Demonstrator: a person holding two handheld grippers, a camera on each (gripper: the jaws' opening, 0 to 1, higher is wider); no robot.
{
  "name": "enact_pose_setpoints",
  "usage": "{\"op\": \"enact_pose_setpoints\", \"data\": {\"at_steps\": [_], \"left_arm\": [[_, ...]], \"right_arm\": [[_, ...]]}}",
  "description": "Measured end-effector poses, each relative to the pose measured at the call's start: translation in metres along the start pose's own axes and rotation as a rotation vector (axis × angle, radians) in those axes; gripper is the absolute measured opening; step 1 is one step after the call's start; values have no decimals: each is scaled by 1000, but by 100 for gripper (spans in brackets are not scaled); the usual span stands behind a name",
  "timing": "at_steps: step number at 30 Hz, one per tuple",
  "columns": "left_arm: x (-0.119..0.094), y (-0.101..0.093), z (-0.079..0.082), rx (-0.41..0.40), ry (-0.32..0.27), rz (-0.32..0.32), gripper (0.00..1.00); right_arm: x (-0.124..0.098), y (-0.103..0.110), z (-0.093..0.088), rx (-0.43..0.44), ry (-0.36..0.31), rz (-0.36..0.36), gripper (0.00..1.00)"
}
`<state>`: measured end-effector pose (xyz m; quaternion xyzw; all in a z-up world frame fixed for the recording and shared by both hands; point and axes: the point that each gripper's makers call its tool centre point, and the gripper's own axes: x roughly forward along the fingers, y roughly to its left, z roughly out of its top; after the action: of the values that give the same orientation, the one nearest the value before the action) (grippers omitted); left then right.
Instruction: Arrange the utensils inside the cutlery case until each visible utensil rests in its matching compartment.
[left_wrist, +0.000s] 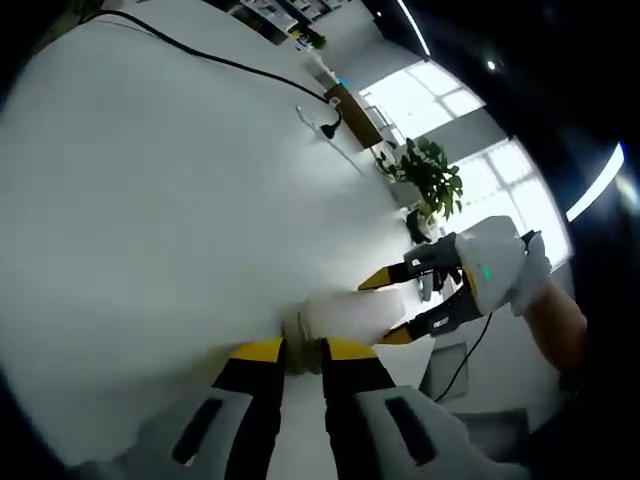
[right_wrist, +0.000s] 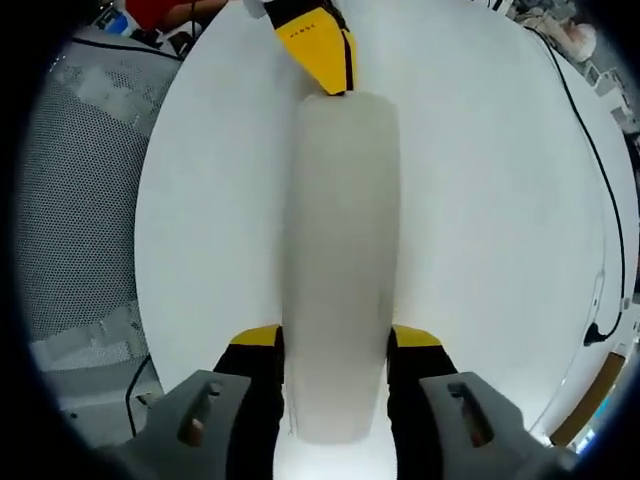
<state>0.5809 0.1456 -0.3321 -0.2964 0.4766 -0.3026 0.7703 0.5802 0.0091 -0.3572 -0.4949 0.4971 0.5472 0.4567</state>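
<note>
I judge this an early step: I am handling the cutlery case (right_wrist: 340, 260) itself, with no utensil visible to me yet. The case is a long, pale, frosted box with rounded ends, lying on a white round tabletop (right_wrist: 480, 200).

In the right gripper view, my right tool (right_wrist: 338, 340) has its two yellow-tipped jaws set against the long sides of the case at its near end, clamped on it. At the far end, my left tool (right_wrist: 325, 50) meets the case's other tip.

In the left gripper view, the left tool (left_wrist: 303, 352) has its jaws nearly together, pinching what looks like the case's end (left_wrist: 345, 315), and the right tool (left_wrist: 400, 305) straddles the case from the far side.

The next move probably calls for opening the case: one tool steadies it while the other parts the lid. I cannot make out a seam or what lies inside.
</note>
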Motion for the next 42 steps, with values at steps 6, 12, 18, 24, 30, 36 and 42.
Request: {"op": "enact_pose_setpoints", "data": {"at_steps": [6,12,18,24,30,36,42], "left_arm": [[-2,-2,-1,26,14,7,15],[-19,-3,15,72,-19,18,14],[-10,-30,26,143,35,-20,9],[9,-34,4,275,198,27,2],[10,-25,-8,353,268,87,2],[10,-22,-5,387,274,93,1],[12,-20,0,446,287,130,1]], "right_arm": [[-13,10,-3,9,-50,17,50],[-53,8,-14,204,-287,-13,40],[-55,-2,-61,480,-335,-112,6],[-27,12,-82,556,-281,-85,0],[-27,25,-77,570,-277,-34,0],[-27,30,-76,539,-236,-42,0],[-22,29,-77,516,-177,-58,0]]}}
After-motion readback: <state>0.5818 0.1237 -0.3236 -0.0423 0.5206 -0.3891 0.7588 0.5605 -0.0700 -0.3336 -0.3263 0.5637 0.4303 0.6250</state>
